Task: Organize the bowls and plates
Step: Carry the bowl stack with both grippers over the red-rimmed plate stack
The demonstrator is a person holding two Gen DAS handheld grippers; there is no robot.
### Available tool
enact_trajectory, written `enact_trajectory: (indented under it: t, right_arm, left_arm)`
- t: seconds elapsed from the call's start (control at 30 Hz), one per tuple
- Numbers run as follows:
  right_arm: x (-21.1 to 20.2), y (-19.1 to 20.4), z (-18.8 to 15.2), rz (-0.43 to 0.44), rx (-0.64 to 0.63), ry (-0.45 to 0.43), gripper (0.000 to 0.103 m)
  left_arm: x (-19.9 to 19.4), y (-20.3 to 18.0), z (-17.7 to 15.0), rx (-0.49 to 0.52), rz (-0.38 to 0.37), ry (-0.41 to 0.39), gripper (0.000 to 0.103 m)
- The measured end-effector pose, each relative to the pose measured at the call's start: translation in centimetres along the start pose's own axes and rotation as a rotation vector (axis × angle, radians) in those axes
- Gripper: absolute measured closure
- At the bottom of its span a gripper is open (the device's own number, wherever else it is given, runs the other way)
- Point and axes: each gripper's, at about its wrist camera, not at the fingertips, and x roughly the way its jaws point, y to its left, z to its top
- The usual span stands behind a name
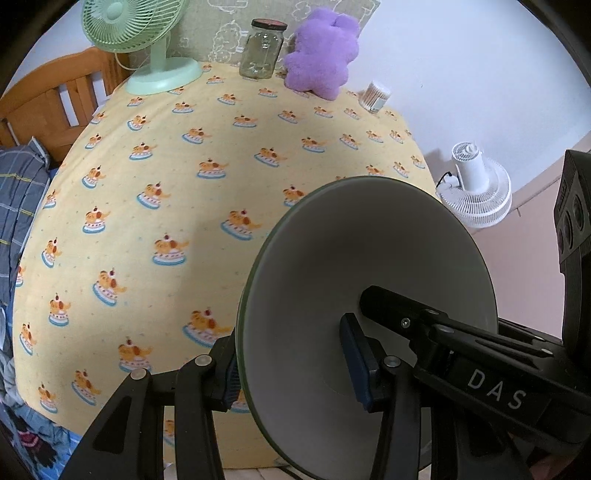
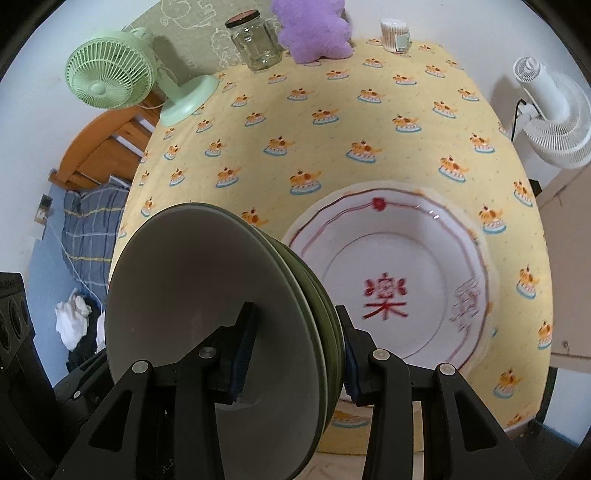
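A stack of nested bowls (image 2: 184, 277), green outside and pale grey inside, hangs tilted on its side above the yellow-clothed table (image 2: 369, 122). My right gripper (image 2: 295, 362) is shut on it, one pad inside the top bowl and the other against the green outer wall. The left wrist view shows the same bowl stack (image 1: 369, 240). My left gripper (image 1: 295, 373) is shut on its opposite rim, one pad inside and one outside. The right gripper's finger (image 1: 391, 310) reaches into the bowl from the right. A white plate (image 2: 406, 251) with red characters lies flat on the table beside the bowls.
Along the table's far edge stand a green desk fan (image 1: 136, 22), a glass jar (image 1: 262, 51), a purple plush toy (image 1: 321, 51) and a tub of cotton swabs (image 1: 375, 96). A white fan (image 1: 476, 192) stands off the right edge. A bed with blue plaid bedding (image 1: 18, 192) is at left.
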Motion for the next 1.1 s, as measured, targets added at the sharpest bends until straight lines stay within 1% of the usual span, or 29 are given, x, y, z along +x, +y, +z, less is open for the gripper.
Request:
enact_trajectory:
  t: [0.23, 0.47, 0.6, 0.93, 1.1]
  right_arm:
    - [-0.8, -2.9, 1.0, 0.004, -0.025, -0.003, 0.059]
    - [-0.9, -5.6, 1.7, 0.005, -0.031, 0.006, 0.059]
    - [-0.6, -7.1, 1.7, 0.007, -0.018, 0.017, 0.059]
    - [1.3, -9.5, 1.7, 0.0, 0.016, 0.08, 0.059]
    - [1.8, -9.8, 2.2, -0.001, 0.015, 0.084, 0.059]
  left_arm:
    - [1.1, -2.7, 0.2, -0.024, 0.004, -0.019, 0.057]
    - [2.5, -5.0, 0.2, -0.04, 0.006, -0.019, 0.057]
    - [3.4, -6.0, 0.2, -0.04, 0.008, -0.005, 0.057]
    - [5.9, -6.7, -0.1, -0.058, 0.012, 0.064, 0.057]
    - [6.4, -6.9, 0.4, -0.06, 0.012, 0.061, 0.057]
